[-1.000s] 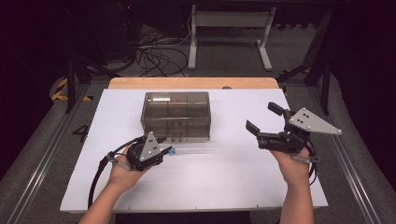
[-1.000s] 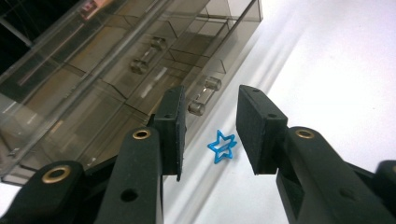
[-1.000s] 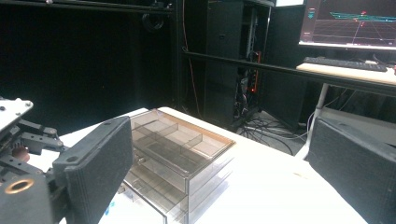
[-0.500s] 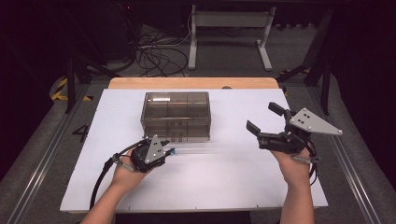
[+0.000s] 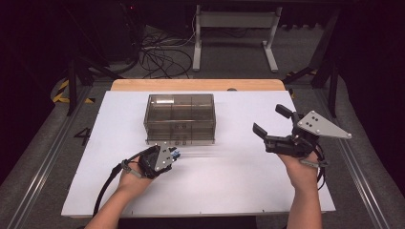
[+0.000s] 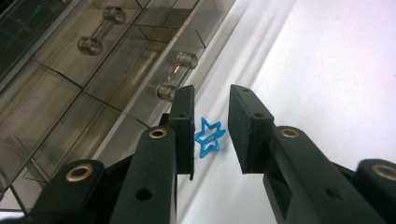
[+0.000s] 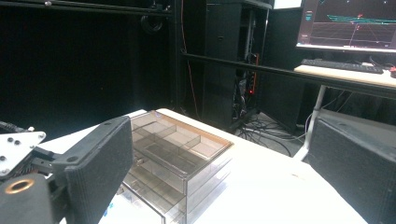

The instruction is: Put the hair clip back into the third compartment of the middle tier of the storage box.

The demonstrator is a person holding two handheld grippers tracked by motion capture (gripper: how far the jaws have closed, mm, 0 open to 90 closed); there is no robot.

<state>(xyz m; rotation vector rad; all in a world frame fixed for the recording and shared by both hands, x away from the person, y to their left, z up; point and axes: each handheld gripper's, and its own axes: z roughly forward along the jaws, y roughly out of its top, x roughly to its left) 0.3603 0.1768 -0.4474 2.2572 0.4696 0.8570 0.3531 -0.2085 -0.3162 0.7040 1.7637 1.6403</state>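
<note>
A small blue star-shaped piece (image 6: 208,136) lies flat on the white table (image 5: 229,181), just in front of a smoky clear drawer box (image 5: 180,118). My left gripper (image 6: 212,93) reaches down around the star. Its jaws have just been closing and stand either side of the star, with a thin gap still showing at the right jaw. In the high view the left gripper (image 5: 174,155) sits at the box's front left corner, with the star (image 5: 177,154) at its tip. My right gripper (image 5: 270,119) hovers wide open to the right of the box with nothing in it.
The drawer box (image 6: 93,93) has clear bar handles (image 6: 175,74) on its drawer fronts, and its compartmented top shows in the right gripper view (image 7: 177,154). A wooden strip (image 5: 196,85) runs along the table's far edge. Cables and desk legs lie on the floor beyond.
My left gripper has shifted slightly to the right and nearer the front edge, and its jaws have drawn in around the star. The right gripper has stayed still.
</note>
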